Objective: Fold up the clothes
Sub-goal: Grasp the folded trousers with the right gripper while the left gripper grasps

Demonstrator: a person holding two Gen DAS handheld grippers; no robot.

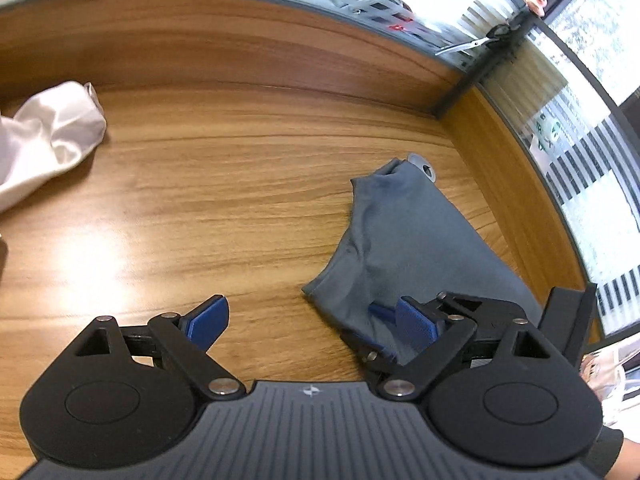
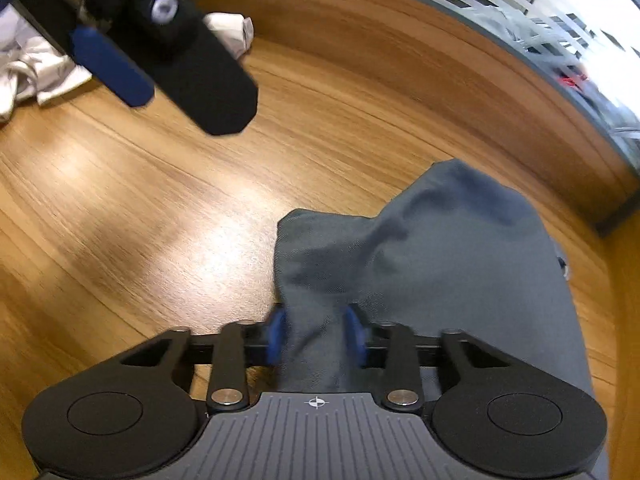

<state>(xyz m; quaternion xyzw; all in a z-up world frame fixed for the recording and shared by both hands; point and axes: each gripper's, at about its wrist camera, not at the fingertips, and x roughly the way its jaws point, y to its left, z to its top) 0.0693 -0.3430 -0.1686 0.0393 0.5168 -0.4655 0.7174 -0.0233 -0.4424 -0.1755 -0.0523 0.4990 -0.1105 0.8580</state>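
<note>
- While the left gripper [image 1: 312,320] hovered over the wooden table [image 1: 224,184] with its blue pads [image 1: 208,322] spread wide and nothing between them, a crumpled white garment [image 1: 48,136] lay at the far left of the tabletop.
- To the right, a grey-blue garment [image 1: 404,240] sat bunched near the table's corner, where a wooden edge wall [image 1: 516,184] met glass partitions [image 1: 576,148].
- A round metal fitting [image 1: 425,169] showed just past the garment's far tip.
- In the right wrist view, the right gripper [image 2: 316,336] had its fingers pinched on a fold at the near edge of the grey-blue garment, the cloth rising between the pads.
</note>
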